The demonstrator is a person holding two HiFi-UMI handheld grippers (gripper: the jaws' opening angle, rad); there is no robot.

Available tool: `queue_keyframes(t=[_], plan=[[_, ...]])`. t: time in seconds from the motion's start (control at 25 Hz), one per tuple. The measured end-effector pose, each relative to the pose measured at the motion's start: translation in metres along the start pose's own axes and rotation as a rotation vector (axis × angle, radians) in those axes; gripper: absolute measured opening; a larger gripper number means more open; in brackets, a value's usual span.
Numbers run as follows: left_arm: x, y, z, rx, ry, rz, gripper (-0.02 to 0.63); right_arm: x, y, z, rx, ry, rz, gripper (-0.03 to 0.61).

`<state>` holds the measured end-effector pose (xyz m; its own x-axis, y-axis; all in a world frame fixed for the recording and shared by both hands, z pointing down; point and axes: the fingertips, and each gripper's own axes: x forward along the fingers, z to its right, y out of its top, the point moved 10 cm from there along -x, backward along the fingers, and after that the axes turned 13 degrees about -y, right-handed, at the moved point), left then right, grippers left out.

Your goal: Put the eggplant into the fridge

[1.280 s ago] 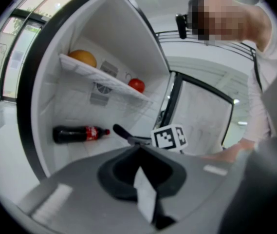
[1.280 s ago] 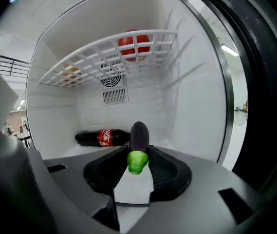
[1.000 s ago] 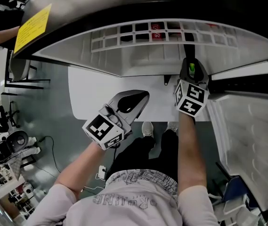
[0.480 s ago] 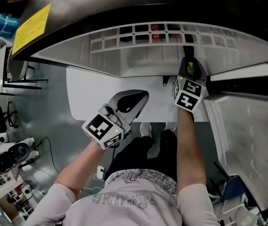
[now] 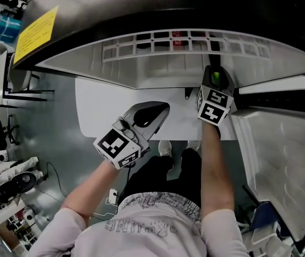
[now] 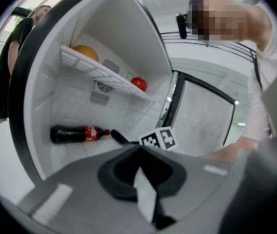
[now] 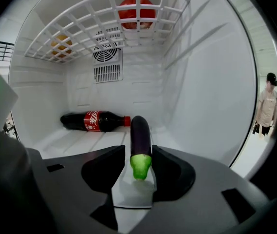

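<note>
So this was the release step, I'd say. The eggplant [image 7: 140, 143] was already inside the fridge [image 7: 211, 82], lying on its bottom floor with the green stem end toward the camera and a cola bottle [image 7: 93, 121] just behind it. The right gripper [image 7: 139, 155] had its jaws opening around that stem end, with a sliver of gap on one side, so it looked more like letting go than pinching. Next move, my guess: spread a bit wider and back straight out without nudging the eggplant. The right arm was stretched forward into the fridge, gripper tipped slightly down. The left gripper [image 6: 140, 152] hung outside the opening, jaws pressed together on nothing, elbow bent.
</note>
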<state>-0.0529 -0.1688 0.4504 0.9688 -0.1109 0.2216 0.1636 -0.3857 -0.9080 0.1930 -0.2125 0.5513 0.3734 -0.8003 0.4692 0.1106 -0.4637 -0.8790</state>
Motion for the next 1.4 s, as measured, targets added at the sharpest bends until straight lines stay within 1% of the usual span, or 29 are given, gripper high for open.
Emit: queue_keyframes(t=[0.2,0.36,0.52,0.96,1.12,1.4], plan=[[0.001,0.0,-0.001,0.003,0.001,0.001,0.006,0.002,0.0,-0.001,0.004,0.008,-0.003,0.166],[0.001,-0.002,0.0,0.002,0.004,0.003,0.006,0.001,-0.001,-0.001,0.005,0.022,0.003,0.187],[-0.002,-0.001,0.004,0.006,0.003,0.008,0.006,-0.005,0.002,-0.003,-0.002,0.033,0.011,0.193],[-0.009,0.001,0.009,0.01,0.02,0.033,0.006,-0.027,0.014,-0.004,-0.023,0.069,0.052,0.193],[-0.013,0.007,0.013,0.015,0.023,0.041,0.006,-0.04,0.02,-0.006,-0.03,0.09,0.062,0.193],[-0.015,0.02,0.021,0.032,0.036,0.063,0.006,-0.063,0.034,-0.003,-0.044,0.133,0.096,0.175]])
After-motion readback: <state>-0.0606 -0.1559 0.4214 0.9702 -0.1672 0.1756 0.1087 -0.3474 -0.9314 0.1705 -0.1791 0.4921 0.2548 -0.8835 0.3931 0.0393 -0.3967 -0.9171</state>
